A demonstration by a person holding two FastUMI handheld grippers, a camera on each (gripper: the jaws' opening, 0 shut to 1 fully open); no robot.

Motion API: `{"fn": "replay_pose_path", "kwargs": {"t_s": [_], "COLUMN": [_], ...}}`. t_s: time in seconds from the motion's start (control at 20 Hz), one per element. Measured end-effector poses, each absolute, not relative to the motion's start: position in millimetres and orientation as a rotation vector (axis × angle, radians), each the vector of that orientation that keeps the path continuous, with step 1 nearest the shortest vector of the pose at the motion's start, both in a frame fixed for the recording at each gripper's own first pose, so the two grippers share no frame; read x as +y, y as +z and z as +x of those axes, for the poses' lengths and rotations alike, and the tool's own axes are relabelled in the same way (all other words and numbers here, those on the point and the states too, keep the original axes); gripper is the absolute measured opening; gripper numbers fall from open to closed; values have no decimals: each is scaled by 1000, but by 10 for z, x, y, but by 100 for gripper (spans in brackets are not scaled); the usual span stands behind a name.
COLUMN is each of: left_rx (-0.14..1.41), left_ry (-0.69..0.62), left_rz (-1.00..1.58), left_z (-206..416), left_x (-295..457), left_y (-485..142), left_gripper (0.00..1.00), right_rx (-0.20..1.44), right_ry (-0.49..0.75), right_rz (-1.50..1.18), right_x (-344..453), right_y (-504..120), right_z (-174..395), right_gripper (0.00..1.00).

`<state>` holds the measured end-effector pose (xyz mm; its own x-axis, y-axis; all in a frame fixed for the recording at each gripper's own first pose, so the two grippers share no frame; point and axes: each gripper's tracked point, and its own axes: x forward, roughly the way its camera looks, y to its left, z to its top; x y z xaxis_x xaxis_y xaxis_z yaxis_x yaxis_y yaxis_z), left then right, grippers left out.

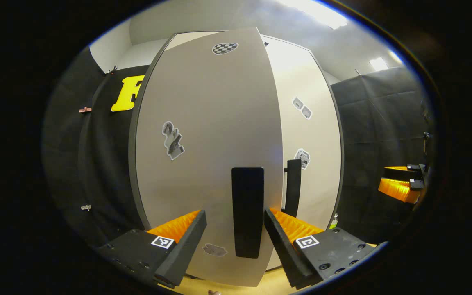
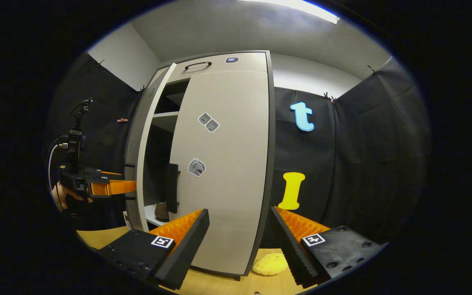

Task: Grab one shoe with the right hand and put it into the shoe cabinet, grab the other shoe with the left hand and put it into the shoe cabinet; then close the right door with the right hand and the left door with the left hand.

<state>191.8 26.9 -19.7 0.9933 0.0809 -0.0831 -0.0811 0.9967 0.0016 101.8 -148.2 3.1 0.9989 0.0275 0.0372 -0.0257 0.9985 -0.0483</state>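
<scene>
- Now closing stage, judging by the shoe cabinet [image 2: 219, 164]: right door [image 2: 223, 172] flush against the cabinet body, left door [image 2: 148, 155] ajar beside it.
- Left gripper [image 1: 235, 239] spread wide, straddling the left door's black handle [image 1: 247, 211] without touching it; probably held so to push or catch the handle and swing this door shut.
- Same gripper also visible left of the cabinet from the right gripper view, held by a hand [image 2: 62, 194], fingers pointing toward the left door's outer face.
- Right gripper [image 2: 240, 246] open and empty, in front of the right door, apparently finished with its part.
- One shoe [image 2: 162, 211] only partly visible on the cabinet's lower shelf, behind the right door's handle; second shoe hidden, impossible to confirm.
- Yellow soft thing [image 2: 269, 263] on the floor at the cabinet's right foot, unclear what it is.
</scene>
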Motion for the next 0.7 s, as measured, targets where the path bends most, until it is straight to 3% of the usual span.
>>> {"fn": "replay_pose_path", "kwargs": {"t_s": [0.7], "left_rx": [73], "left_ry": [231], "left_rz": [50], "left_z": [2497], "left_x": [256], "left_y": [-230], "left_gripper": [89], "right_rx": [-53], "right_ry": [114], "right_rz": [-45], "right_x": [-1483], "right_y": [69], "right_z": [876], "right_gripper": [98]}}
